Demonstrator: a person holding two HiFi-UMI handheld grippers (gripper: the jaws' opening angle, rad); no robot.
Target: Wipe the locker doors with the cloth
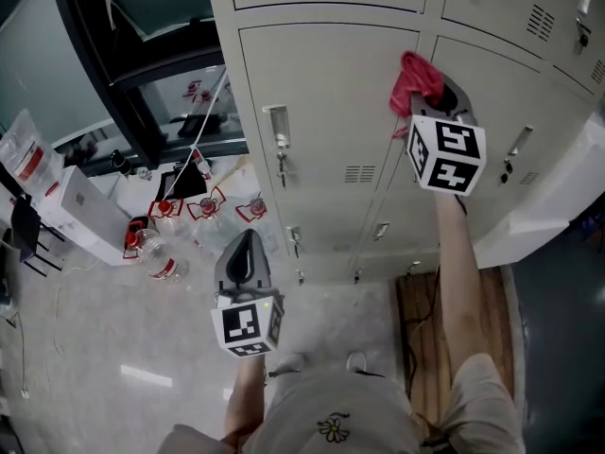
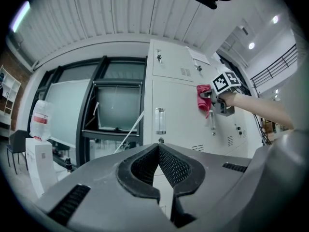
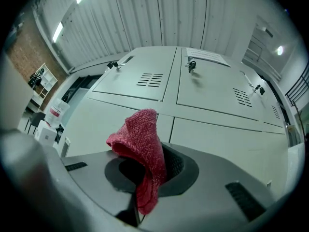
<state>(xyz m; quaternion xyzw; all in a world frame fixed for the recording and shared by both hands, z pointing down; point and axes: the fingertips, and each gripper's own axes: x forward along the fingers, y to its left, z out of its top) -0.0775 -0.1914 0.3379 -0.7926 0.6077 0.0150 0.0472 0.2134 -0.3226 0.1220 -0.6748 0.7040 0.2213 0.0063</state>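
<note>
A red cloth [image 1: 416, 79] is pinched in my right gripper [image 1: 437, 100], which is shut on it and holds it up against the upper edge of a pale grey locker door [image 1: 326, 112]. In the right gripper view the cloth [image 3: 142, 151] sticks up from between the jaws, with the locker doors [image 3: 212, 93] just ahead. My left gripper [image 1: 248, 253] hangs lower, away from the lockers, shut with nothing in it. The left gripper view has its closed jaws in front and the right gripper [image 2: 211, 96] with the cloth [image 2: 203, 97] on the lockers beyond.
The locker bank [image 1: 492, 83] has metal handles [image 1: 279, 142] and vent slots. Left of it are a dark window frame [image 1: 123, 74], several water bottles [image 1: 156, 244] on the floor and white boxes [image 1: 71, 211]. A wooden board [image 1: 425, 339] lies at the lockers' foot.
</note>
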